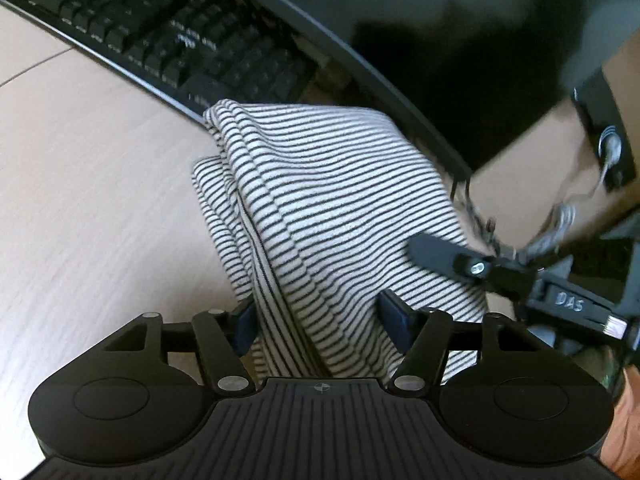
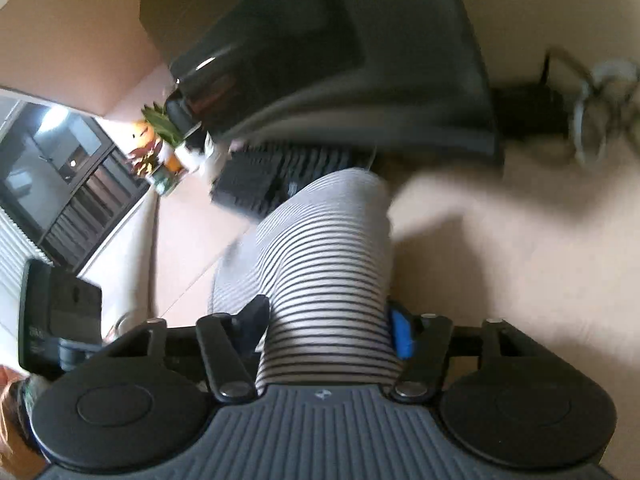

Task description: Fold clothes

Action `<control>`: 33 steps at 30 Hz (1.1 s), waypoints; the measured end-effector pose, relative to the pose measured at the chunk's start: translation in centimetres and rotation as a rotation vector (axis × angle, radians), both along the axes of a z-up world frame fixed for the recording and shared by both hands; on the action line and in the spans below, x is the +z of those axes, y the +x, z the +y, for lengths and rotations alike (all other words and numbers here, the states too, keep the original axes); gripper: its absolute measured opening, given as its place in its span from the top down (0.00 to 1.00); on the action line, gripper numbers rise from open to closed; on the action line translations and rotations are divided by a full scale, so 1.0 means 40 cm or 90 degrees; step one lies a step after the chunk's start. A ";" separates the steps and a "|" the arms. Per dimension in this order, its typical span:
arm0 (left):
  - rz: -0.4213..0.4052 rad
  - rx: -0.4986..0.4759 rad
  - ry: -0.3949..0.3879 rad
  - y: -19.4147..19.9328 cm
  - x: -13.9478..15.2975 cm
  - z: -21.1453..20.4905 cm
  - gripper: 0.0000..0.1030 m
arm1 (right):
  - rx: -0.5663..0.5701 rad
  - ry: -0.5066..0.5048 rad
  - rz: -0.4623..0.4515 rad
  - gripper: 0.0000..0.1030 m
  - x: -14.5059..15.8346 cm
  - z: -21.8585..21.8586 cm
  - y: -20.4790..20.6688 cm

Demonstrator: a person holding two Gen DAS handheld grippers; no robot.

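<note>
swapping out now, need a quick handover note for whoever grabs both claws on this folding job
Left claw: jaws astride the near end of the striped garment; a firm pinch cannot be confirmed.
Right claw: same garment bunched between its jaws; blurred.
Garment lies in folded layers on the pale table, far end against the black keyboard.
Done: some folds.
Left: square it and set it down.

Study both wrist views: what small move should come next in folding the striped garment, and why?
Probably lower the bunched striped garment onto the bare desk, away from the keyboard. It runs between the pads of both the left gripper and right gripper, and its far end already lies against the keyboard.
</note>
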State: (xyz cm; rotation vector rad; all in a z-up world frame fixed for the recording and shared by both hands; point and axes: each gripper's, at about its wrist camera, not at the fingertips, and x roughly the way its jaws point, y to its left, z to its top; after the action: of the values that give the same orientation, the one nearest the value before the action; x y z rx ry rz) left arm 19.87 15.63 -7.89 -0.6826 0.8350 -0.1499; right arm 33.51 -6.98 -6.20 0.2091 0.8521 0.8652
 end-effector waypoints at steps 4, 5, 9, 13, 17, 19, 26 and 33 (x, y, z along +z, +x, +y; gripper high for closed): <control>-0.019 0.009 0.050 -0.008 0.037 -0.003 0.39 | -0.024 -0.102 -0.038 0.39 -0.040 0.024 0.005; -0.039 0.014 0.081 -0.019 0.070 -0.004 0.40 | -0.030 -0.097 -0.048 0.39 -0.041 0.021 -0.008; -0.120 0.023 0.140 -0.009 0.177 0.001 0.39 | -0.035 -0.154 -0.168 0.33 -0.005 0.043 -0.079; -0.124 -0.021 0.149 0.085 0.171 -0.021 0.38 | -0.026 -0.164 -0.292 0.26 0.065 0.049 -0.180; -0.053 -0.023 0.168 0.153 0.080 -0.027 0.45 | 0.010 -0.168 -0.232 0.23 0.019 0.077 -0.250; -0.056 -0.026 0.175 0.151 0.070 -0.028 0.45 | 0.020 -0.204 -0.266 0.22 -0.017 0.096 -0.288; -0.070 -0.022 0.177 0.143 0.072 -0.021 0.45 | -0.057 -0.152 -0.207 0.15 0.041 0.018 -0.257; -0.076 0.017 0.195 0.083 0.123 -0.050 0.37 | -0.100 -0.110 -0.206 0.00 0.074 -0.042 -0.263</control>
State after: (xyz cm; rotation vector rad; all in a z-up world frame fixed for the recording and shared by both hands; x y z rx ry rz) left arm 23.19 13.64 -2.98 -0.3926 0.7150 -0.0356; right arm 23.00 -8.65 -3.26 -0.0169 0.5942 0.6512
